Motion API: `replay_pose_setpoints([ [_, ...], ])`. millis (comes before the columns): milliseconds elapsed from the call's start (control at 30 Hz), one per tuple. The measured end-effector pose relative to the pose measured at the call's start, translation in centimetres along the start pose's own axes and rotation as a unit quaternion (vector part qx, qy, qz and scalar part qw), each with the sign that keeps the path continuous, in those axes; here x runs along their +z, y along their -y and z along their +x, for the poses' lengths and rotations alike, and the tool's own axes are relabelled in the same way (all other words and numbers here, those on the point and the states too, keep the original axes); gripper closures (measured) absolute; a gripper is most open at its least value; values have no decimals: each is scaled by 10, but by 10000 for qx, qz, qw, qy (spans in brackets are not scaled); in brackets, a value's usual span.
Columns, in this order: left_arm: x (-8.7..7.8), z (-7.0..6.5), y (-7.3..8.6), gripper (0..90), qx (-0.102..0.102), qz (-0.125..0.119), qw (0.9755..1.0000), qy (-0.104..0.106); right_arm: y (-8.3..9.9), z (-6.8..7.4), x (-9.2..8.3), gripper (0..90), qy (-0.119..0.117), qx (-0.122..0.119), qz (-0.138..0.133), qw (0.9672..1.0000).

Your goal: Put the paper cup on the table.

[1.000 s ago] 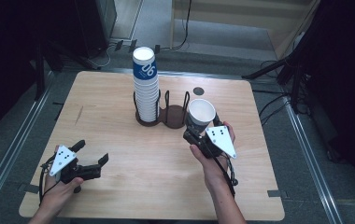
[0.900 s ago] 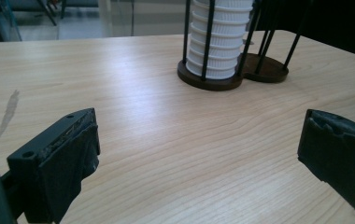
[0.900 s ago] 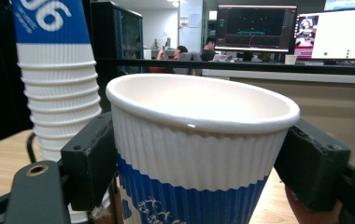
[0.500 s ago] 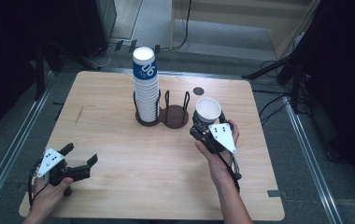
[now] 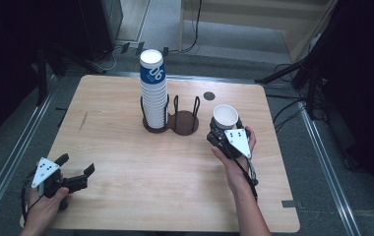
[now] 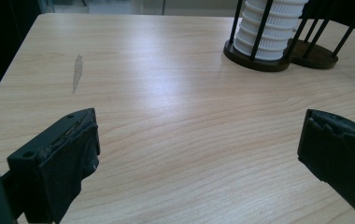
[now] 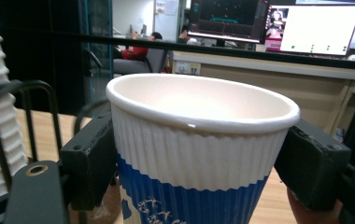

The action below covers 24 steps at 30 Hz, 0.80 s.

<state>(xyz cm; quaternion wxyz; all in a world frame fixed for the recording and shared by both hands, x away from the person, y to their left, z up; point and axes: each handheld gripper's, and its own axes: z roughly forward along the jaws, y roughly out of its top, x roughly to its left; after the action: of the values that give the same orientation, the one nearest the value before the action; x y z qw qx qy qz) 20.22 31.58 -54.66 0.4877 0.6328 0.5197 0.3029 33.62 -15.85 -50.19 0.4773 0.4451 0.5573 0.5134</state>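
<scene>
Gripping a single paper cup (image 5: 225, 116) upright, the right gripper (image 5: 220, 132) has both jaws pressed on the ribbed wall just under the rim. The cup sits just right of the wire cup holder's (image 5: 185, 122) empty ring, with the cup stack (image 5: 154, 93) in the left ring. The left gripper (image 5: 79, 172) is open and empty, well apart at the table's (image 5: 126, 162) near-left corner. The right hand is clearly nearer; the likely set-down is low, beside the holder.
</scene>
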Motion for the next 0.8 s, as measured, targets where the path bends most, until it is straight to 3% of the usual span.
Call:
replay_pose_setpoints([
  [133,-1,1,1,0,40,34,10000,-39,5,-4,4,204,37,-26,67,10000],
  [200,-2,3,2,0,-83,44,10000,-33,9,-7,8,204,66,-8,157,9999],
  [333,-2,6,4,0,17,120,9999,-72,16,-12,14,204,132,-46,272,9995],
  [433,-3,10,4,0,-23,193,9998,-94,21,-16,18,203,176,-27,371,9992],
  [467,-3,11,4,1,-10,312,9994,-162,23,-18,21,201,248,-13,411,9988],
  [567,-3,12,4,41,4,344,9988,-345,26,-20,23,201,289,52,459,9985],
  [667,-3,13,4,52,-39,358,9989,-305,28,-21,25,197,332,26,538,9980],
  [800,-3,13,4,0,-58,513,9983,-275,31,-23,27,194,378,75,648,9972],
])
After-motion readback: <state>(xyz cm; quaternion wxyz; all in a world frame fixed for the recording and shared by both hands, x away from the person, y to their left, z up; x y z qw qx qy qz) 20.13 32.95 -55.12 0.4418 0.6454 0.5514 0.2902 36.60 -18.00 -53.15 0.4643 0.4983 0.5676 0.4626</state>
